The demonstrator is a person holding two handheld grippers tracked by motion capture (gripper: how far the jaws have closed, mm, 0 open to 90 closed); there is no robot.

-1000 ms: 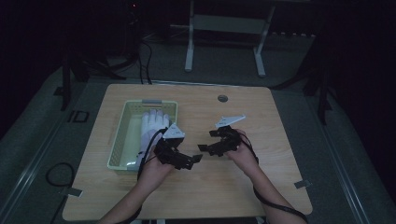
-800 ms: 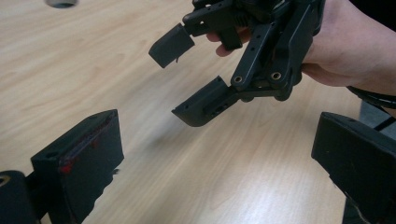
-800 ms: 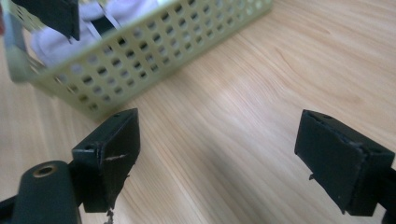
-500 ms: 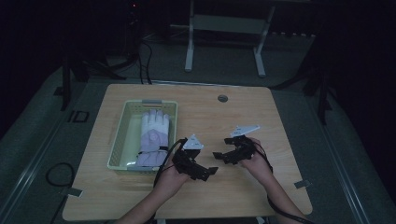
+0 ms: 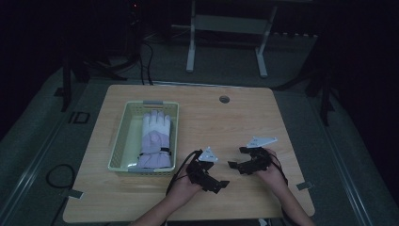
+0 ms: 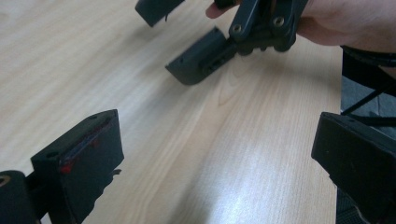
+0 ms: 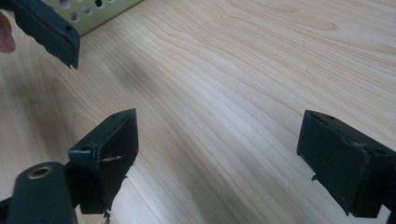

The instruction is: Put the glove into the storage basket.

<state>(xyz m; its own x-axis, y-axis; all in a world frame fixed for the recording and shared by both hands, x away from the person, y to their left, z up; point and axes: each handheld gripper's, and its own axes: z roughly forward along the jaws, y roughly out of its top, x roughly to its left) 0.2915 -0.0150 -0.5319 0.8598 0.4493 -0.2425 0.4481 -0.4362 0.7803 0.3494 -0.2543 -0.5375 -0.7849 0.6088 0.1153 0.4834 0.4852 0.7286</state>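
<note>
Both hands have drawn back toward the table's [image 5: 244, 117] near edge since the earlier frames, away from the basket [image 5: 120, 141]. Left hand-held gripper [image 5: 217, 184] and right hand-held gripper [image 5: 235, 160] hover low over bare wood, jaws spread wide and empty, tips facing each other. A white glove [image 5: 155, 139] lies in the pale green basket, just left of the left hand.

A glove [image 5: 154, 139] lies in the basket [image 5: 118, 141] left of both grippers [image 5: 229, 174].
</note>
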